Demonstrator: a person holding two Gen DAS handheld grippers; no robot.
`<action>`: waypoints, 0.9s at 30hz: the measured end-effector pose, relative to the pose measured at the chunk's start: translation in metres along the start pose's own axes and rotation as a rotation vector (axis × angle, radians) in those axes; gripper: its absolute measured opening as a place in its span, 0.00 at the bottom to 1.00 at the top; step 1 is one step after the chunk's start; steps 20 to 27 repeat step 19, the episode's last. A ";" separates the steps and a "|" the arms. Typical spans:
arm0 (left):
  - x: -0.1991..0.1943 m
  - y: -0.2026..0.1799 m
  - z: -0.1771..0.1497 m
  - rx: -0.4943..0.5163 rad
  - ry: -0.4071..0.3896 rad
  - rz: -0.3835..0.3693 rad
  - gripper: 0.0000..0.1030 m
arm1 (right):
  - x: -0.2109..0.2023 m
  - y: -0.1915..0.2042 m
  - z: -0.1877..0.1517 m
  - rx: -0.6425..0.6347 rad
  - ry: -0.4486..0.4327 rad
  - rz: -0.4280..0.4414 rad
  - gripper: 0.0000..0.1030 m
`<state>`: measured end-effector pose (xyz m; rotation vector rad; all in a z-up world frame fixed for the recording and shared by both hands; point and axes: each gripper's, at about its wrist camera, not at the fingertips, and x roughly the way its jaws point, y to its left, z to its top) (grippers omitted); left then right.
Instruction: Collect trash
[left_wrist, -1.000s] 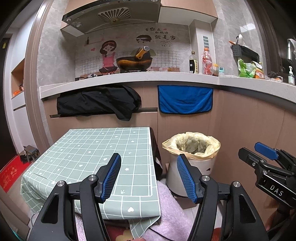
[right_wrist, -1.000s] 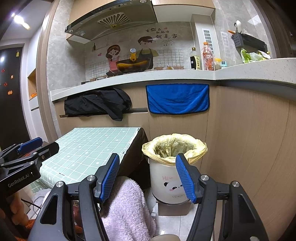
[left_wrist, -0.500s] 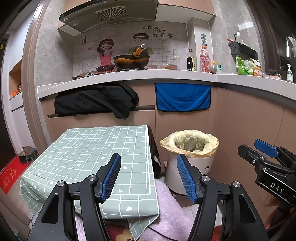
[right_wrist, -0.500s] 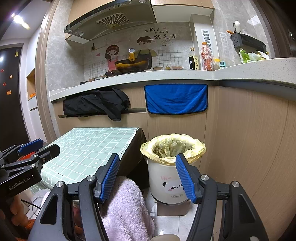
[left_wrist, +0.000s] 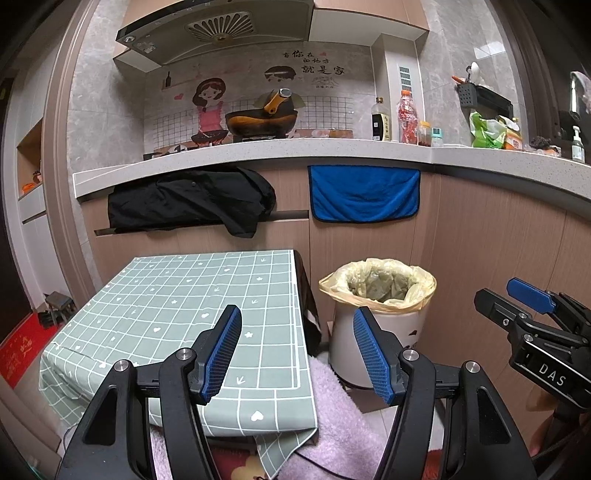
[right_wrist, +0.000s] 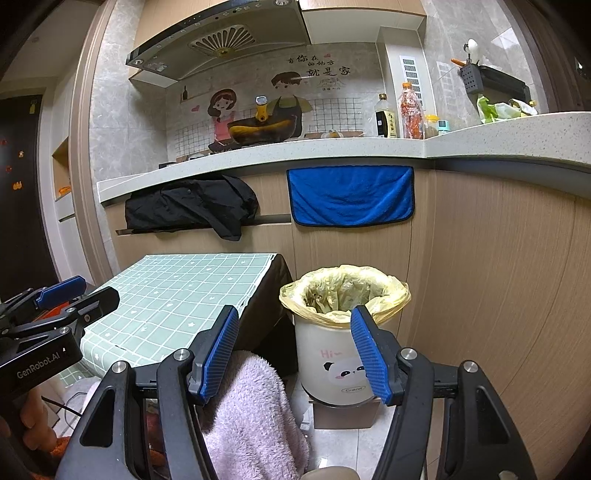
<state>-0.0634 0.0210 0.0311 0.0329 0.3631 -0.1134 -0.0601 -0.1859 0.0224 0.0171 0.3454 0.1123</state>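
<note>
A white panda trash bin (right_wrist: 334, 363) lined with a yellow bag (right_wrist: 345, 291) stands on the floor by the cabinets; it also shows in the left wrist view (left_wrist: 369, 332). My left gripper (left_wrist: 297, 350) is open and empty, held over the near right corner of the low table (left_wrist: 177, 299). My right gripper (right_wrist: 291, 350) is open and empty, in front of the bin. Each gripper shows in the other's view, the right gripper (left_wrist: 532, 299) and the left gripper (right_wrist: 62, 291). I see no loose trash on the table.
A green checked cloth (right_wrist: 173, 291) covers the table. A pink fluffy towel (right_wrist: 255, 410) lies below the grippers. A blue towel (right_wrist: 351, 195) and a black jacket (right_wrist: 192, 203) hang on the cabinets. Bottles (left_wrist: 406, 118) and a wok (left_wrist: 262, 122) stand on the counter.
Both views have drifted slightly; the scene sits a little lower and further left in the frames. Both grippers stay open and empty.
</note>
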 end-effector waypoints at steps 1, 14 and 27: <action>0.000 0.000 0.000 0.000 0.001 0.000 0.62 | 0.000 0.000 -0.001 0.001 0.000 0.000 0.59; 0.001 0.003 -0.001 0.005 0.013 -0.009 0.62 | 0.000 0.000 -0.002 0.008 0.012 -0.004 0.59; 0.010 0.012 -0.001 -0.012 0.036 -0.017 0.62 | 0.004 0.003 -0.002 0.008 0.024 -0.002 0.59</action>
